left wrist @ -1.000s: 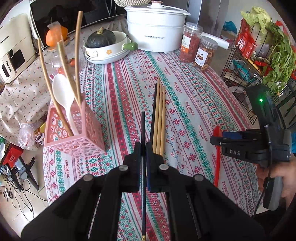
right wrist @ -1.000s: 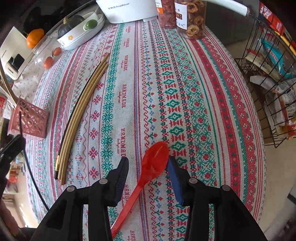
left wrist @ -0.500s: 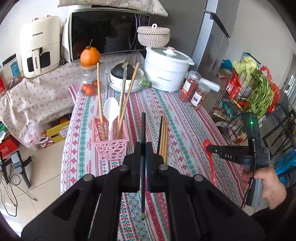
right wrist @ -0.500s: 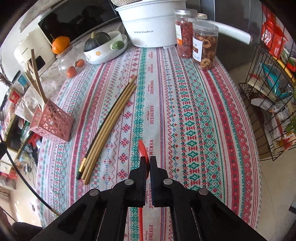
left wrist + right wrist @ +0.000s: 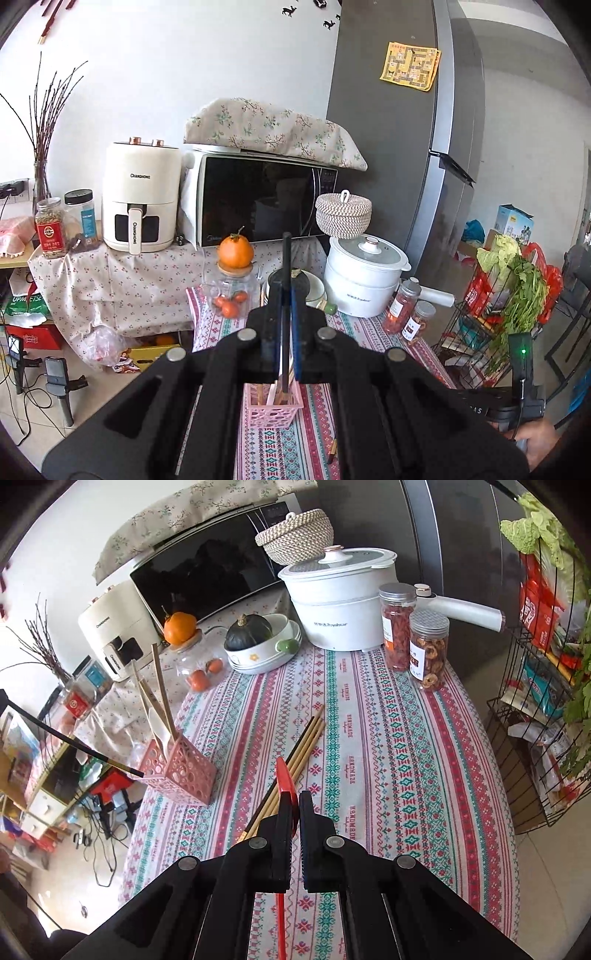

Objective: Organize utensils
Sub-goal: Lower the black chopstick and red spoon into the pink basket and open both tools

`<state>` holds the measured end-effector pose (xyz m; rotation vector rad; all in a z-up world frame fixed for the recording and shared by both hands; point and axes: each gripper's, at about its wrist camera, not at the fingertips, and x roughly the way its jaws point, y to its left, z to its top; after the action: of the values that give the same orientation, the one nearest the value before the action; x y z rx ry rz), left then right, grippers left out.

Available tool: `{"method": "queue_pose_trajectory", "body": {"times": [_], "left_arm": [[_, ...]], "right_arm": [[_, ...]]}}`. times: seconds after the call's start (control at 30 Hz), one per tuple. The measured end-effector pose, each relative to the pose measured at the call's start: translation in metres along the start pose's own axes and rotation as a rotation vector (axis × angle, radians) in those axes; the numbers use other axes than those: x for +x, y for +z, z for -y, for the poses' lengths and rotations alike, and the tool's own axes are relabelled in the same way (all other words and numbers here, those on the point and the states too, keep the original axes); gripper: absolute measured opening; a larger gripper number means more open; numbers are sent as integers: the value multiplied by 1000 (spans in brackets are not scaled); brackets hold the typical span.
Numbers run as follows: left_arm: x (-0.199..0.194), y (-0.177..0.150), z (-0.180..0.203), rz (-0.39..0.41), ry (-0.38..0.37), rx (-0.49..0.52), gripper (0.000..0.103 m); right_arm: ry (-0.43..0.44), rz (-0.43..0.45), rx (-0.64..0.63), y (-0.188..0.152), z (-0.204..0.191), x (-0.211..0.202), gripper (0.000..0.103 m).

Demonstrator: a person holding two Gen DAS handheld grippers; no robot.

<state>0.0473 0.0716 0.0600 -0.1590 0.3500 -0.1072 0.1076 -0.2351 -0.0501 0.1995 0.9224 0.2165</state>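
My left gripper is shut on a black chopstick, held nearly upright above the pink perforated holder. In the right wrist view the same black chopstick slants over the pink holder, its tip near the rim. The holder carries wooden chopsticks and a white spoon. My right gripper is shut on a red spoon, lifted off the patterned tablecloth. Several chopsticks lie on the cloth just ahead of it.
At the table's far end stand a white electric pot, two snack jars, a bowl with a dark squash and a glass jar topped by an orange. A wire rack of groceries stands to the right.
Both grippers have risen. The left one tilted up with the black chopstick and came over the pink holder. The right one closed on the red spoon and lifted it off the cloth.
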Motion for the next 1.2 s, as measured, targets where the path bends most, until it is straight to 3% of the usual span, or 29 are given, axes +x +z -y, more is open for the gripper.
{"method": "queue_pose_trajectory", "body": {"times": [0.13, 0.33, 0.6, 0.67, 0.83, 1.0, 1.2], "left_arm": [[15, -4, -1, -5, 36, 28, 5], [48, -16, -5, -107, 86, 56, 6], [79, -28, -10, -158, 56, 36, 6], [82, -30, -13, -170, 58, 21, 10], [72, -31, -15, -180, 65, 19, 43], [63, -44, -28, -263, 95, 21, 61], [70, -66, -58, -429, 132, -75, 66]], "right_arm": [[4, 2, 0, -1, 1, 1, 3], [13, 15, 5, 0, -2, -2, 3], [44, 82, -2, 6, -16, -10, 3], [57, 105, -4, 8, -21, -12, 3], [102, 179, 0, 15, -37, -20, 3], [134, 289, -5, 24, -61, -27, 3], [156, 410, -16, 38, -100, -16, 3]]}}
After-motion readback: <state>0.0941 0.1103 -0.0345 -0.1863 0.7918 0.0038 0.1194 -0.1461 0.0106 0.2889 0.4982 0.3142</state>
